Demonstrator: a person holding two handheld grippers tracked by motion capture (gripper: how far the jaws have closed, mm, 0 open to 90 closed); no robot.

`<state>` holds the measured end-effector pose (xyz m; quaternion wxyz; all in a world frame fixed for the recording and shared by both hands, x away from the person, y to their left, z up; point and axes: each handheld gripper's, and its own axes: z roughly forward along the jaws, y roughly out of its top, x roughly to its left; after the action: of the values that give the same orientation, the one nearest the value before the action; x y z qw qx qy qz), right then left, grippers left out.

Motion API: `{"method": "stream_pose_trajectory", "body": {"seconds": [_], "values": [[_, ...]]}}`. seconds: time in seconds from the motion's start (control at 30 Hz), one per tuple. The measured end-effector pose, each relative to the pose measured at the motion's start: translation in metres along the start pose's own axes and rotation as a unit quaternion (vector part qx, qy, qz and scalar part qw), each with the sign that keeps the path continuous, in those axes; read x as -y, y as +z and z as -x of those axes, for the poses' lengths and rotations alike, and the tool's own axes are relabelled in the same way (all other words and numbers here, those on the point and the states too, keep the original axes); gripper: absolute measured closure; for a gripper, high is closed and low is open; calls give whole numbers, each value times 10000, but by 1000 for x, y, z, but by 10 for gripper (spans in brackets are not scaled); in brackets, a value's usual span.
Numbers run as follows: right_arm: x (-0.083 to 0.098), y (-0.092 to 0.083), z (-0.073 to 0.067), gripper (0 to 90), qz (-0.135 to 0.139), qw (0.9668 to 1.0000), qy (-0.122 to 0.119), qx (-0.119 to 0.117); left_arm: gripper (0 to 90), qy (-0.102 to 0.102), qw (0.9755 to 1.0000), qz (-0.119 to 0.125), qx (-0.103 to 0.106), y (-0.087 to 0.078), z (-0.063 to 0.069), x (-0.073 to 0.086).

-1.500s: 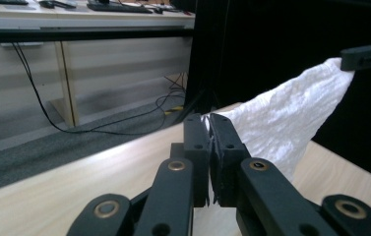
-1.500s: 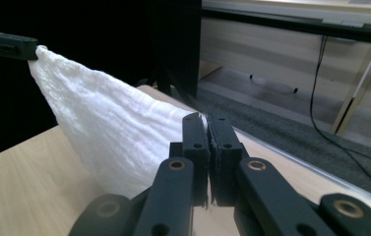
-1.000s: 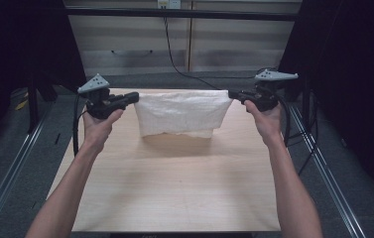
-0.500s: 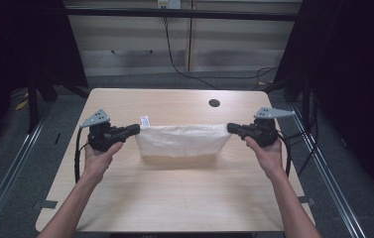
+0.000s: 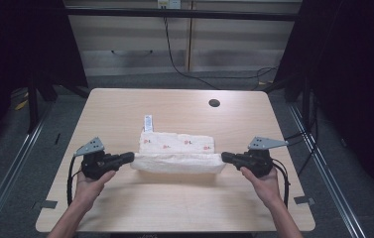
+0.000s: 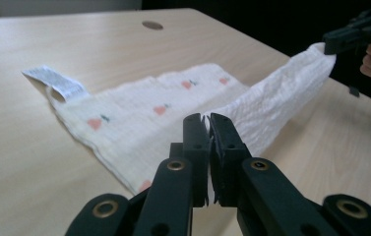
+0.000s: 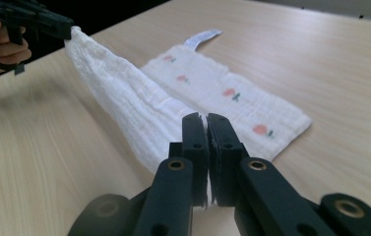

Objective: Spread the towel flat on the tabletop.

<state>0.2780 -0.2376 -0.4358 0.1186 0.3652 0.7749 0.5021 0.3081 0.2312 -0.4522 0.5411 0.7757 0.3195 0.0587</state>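
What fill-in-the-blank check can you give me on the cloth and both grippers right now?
1. The left gripper and right gripper each pinch one ____ of the cloth.
2. The far part of the cloth lies flat on the ____, printed with small red motifs.
3. A white ____ sticks out from the cloth's far left corner.
4. Near the table's far edge is a round dark ____.

Missing words: corner; table; label; hole

You had the white crinkled cotton cloth with small red prints [image 5: 177,151] stretched between your left gripper [image 5: 129,157] and right gripper [image 5: 225,157], its near edge pinched at both corners and lifted, its far half lying flat beyond them.
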Motion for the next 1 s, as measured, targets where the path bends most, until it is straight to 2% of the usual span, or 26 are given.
{"method": "stream_pose_trajectory", "body": {"seconds": [0.17,0.3,0.5,0.67,0.87,1.0], "values": [[12,-4,-8,874,0,10000,51,-46,863,84,9997,-201,71,-3,10,12],[22,-4,-12,874,-227,9997,6,59,856,129,9990,-395,147,-8,16,23],[40,-5,-18,870,-379,9991,130,-105,869,31,9984,-542,142,-9,15,39],[50,-7,-32,854,-561,9981,24,-236,861,45,9984,-543,138,-6,15,38],[60,-11,-42,799,-746,9966,-26,-340,823,94,9977,-651,168,0,17,38],[61,-20,-46,738,-665,9973,-26,-314,764,33,9978,-658,54,1,15,38]]}}
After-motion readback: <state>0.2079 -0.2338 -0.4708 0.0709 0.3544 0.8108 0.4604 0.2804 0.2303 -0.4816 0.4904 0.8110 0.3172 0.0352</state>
